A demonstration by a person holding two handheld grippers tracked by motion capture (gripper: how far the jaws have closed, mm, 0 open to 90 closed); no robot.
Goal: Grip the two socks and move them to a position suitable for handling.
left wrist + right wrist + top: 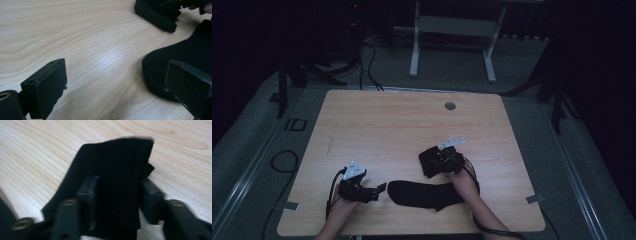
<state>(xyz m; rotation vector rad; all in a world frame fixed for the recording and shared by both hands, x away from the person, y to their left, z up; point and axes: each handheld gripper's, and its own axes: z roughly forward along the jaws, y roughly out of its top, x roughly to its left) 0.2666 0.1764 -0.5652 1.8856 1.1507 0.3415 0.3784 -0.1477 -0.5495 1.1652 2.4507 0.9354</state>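
A black sock [424, 194] lies flat near the table's front edge, its toe pointing left. My left gripper [379, 190] rests level just left of that toe, open and wide [116, 70], with bare wood between its jaws and the sock's toe [190, 52] beside one jaw. A second black sock, folded over [426, 167], lies behind the flat one. My right gripper [434, 162] is over it. In the right gripper view its jaws [118, 187] stand open on either side of the folded sock [117, 157], with the ribbed cloth between them.
The wooden table [402, 120] has a round cable hole [450, 106] at the back right. Behind the table stands a white desk frame [414, 50]. Cables [282, 160] lie on the grey floor at the left.
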